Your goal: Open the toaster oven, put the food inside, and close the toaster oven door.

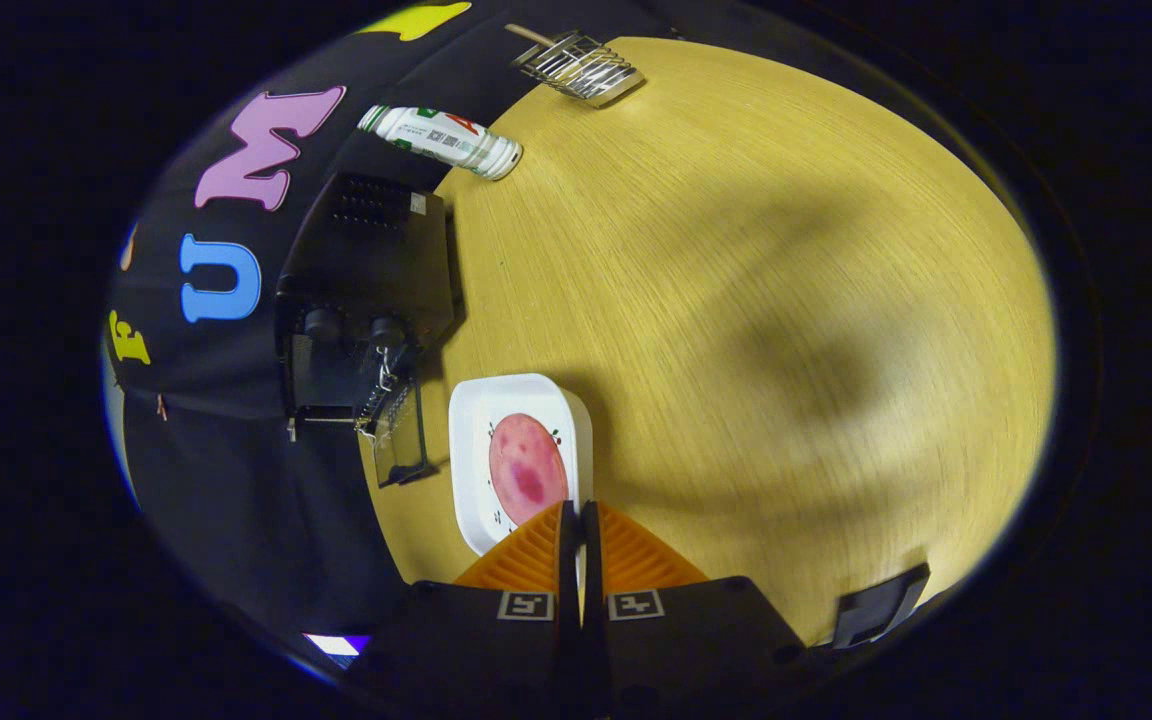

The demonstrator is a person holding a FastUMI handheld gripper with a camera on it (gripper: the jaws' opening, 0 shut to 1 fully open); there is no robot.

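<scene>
Black toaster oven (361, 300) open; pink food (526, 468) on white plate (471, 420).

The matt, fine-grained yellow wooden desk (736, 300) carries a glossy white square plastic-looking plate (471, 420) with a smooth pink round slice of meat (526, 465), a matt black metal toaster oven (366, 270), a shiny wire metal rack (576, 65) and a smooth white plastic bottle (441, 140).

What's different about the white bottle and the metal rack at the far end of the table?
The bottle is solid white with printed patches, while the wire rack is bare silvery bars you can see through. The bottle is a round tube lying on its side; the rack is boxy with a flat base. Both sit on the wooden table, far beyond the gripper, whose fingers are closed together, holding nothing.
</scene>
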